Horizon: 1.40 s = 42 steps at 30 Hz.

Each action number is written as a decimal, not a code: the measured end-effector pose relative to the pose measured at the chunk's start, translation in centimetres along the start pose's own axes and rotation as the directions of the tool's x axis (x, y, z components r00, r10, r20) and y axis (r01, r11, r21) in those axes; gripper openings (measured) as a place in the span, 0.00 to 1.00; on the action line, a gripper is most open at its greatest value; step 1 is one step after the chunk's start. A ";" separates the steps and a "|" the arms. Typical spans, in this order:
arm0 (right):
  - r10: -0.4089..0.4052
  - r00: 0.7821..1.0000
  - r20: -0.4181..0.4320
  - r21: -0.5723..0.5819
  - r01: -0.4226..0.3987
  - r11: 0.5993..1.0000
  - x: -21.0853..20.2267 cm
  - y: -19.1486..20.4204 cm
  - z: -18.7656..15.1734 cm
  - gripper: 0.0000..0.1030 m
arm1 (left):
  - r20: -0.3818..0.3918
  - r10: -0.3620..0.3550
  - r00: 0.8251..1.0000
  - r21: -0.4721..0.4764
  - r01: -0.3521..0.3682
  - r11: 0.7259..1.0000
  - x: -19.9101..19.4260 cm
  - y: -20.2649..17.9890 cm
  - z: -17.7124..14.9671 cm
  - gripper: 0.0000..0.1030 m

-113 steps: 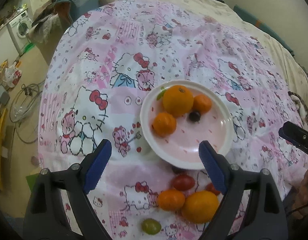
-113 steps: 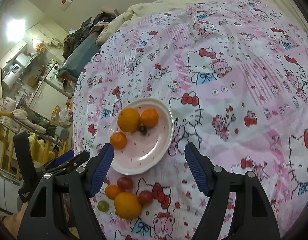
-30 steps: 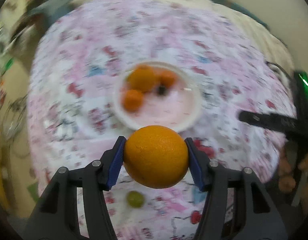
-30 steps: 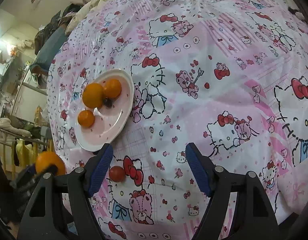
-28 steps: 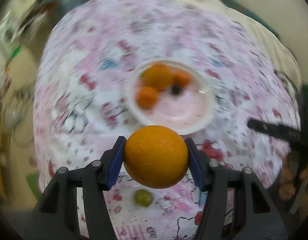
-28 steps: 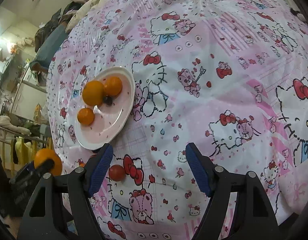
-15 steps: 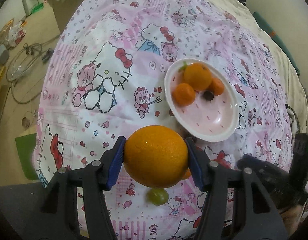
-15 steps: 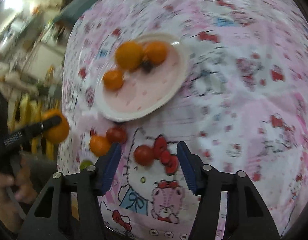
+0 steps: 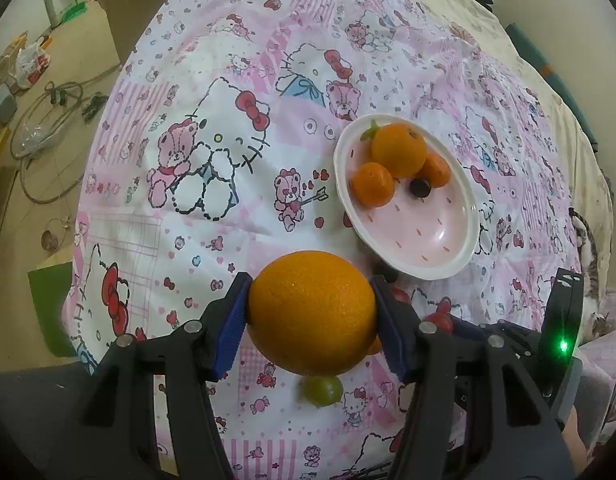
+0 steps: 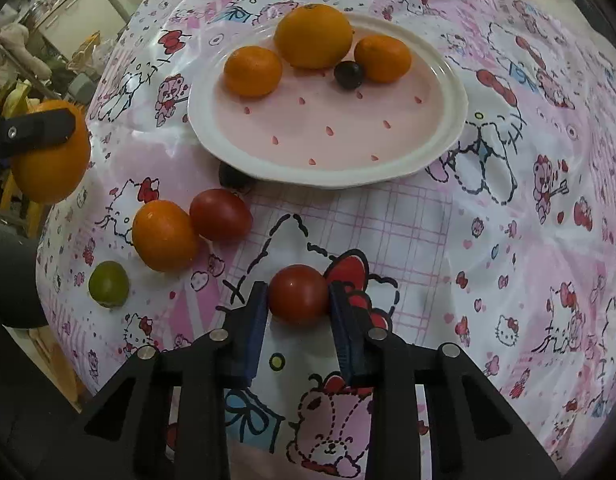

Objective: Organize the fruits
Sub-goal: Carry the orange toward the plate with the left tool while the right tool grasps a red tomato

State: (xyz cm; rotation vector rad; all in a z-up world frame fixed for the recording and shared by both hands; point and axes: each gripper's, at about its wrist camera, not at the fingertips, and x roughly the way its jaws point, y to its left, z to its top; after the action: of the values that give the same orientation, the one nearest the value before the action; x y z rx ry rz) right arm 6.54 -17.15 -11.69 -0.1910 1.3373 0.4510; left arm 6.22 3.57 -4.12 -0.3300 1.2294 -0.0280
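My left gripper [image 9: 311, 314] is shut on a large orange [image 9: 312, 312] and holds it above the bedspread, short of the pink plate [image 9: 440, 236]. The plate [image 10: 448, 128] carries a big orange [image 10: 313, 36], two mandarins [image 10: 252, 72] and a dark grape [image 10: 348, 75]. My right gripper [image 10: 298, 308] is shut on a red tomato [image 10: 298, 294] low on the cloth. The left gripper with its orange [image 10: 48, 160] shows at the left of the right wrist view.
Loose on the cloth in front of the plate lie a mandarin [image 10: 164, 236], a second red tomato [image 10: 220, 215], a green grape [image 10: 108, 284] and a dark grape [image 10: 232, 178] at the plate's rim. The bed edge drops to the floor [image 9: 32, 128] on the left.
The left gripper took the large orange off the cloth and lifted it. The right gripper came down near the plate and closed on a red tomato.
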 end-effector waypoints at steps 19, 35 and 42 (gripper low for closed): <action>0.048 0.991 0.123 0.111 -0.062 0.992 -5.1 -3.5 -1.2 0.31 | 0.022 0.040 0.999 0.042 -0.041 0.998 0.5 -2.1 -0.1 0.53; 0.057 0.935 0.350 0.271 -0.159 0.949 -12.1 -10.5 0.0 0.31 | 0.038 0.046 0.998 0.224 -0.053 0.973 1.8 -8.4 1.1 0.53; 0.067 0.933 0.353 0.285 -0.176 0.942 -11.4 -12.3 2.3 0.31 | 0.034 0.042 0.999 0.278 -0.050 0.959 3.6 -11.2 3.1 0.53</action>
State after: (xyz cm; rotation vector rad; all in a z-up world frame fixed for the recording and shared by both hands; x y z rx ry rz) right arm 11.96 -29.62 -1.63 0.2298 1.0640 0.3514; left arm 12.08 -7.04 -3.59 -0.0555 1.1872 -0.1553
